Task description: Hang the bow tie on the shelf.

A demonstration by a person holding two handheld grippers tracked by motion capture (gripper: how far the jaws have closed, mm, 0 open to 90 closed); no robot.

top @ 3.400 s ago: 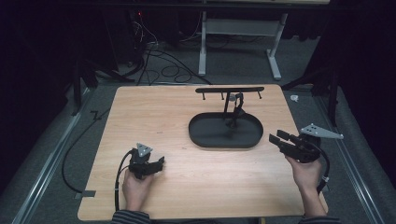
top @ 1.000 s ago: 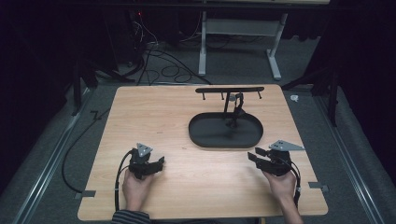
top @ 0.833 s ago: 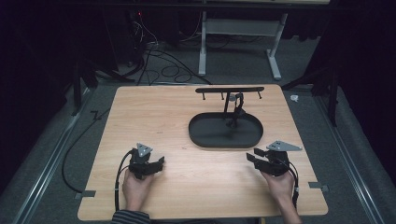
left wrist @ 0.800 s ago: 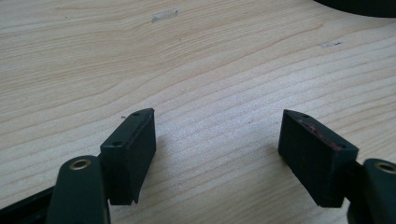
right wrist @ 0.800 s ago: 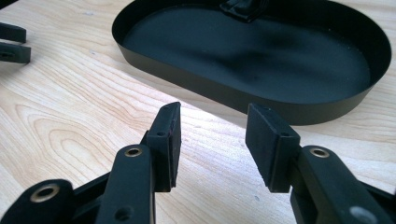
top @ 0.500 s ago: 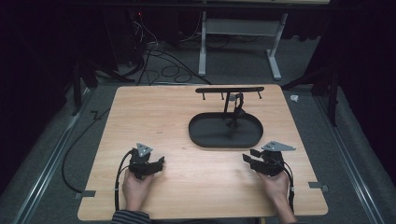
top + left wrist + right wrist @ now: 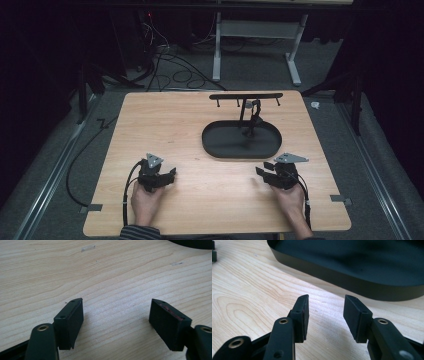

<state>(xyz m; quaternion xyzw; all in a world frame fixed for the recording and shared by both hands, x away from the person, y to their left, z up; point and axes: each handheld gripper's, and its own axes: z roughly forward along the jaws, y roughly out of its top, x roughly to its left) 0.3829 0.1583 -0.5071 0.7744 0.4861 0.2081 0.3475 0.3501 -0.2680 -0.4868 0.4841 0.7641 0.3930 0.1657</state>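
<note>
My right gripper has come in from the table's right edge toward the middle and now sits low on the wood, level with my left gripper, which has not shifted. I see the black oval tray just ahead of the right gripper and well apart from the left one; in the right gripper view its dark wall runs across just beyond the jaw tips. A post rises from the tray to a crossbar with small pegs.

I count two grippers, one tray, one stand. The left gripper's jaws stand wide apart over bare wood, holding nothing. The right gripper's jaws are parted less widely, also empty.

The table gives me open wood across its whole left half and between the two grippers. Both hands rest near the near edge, and the tray sits right of centre.
</note>
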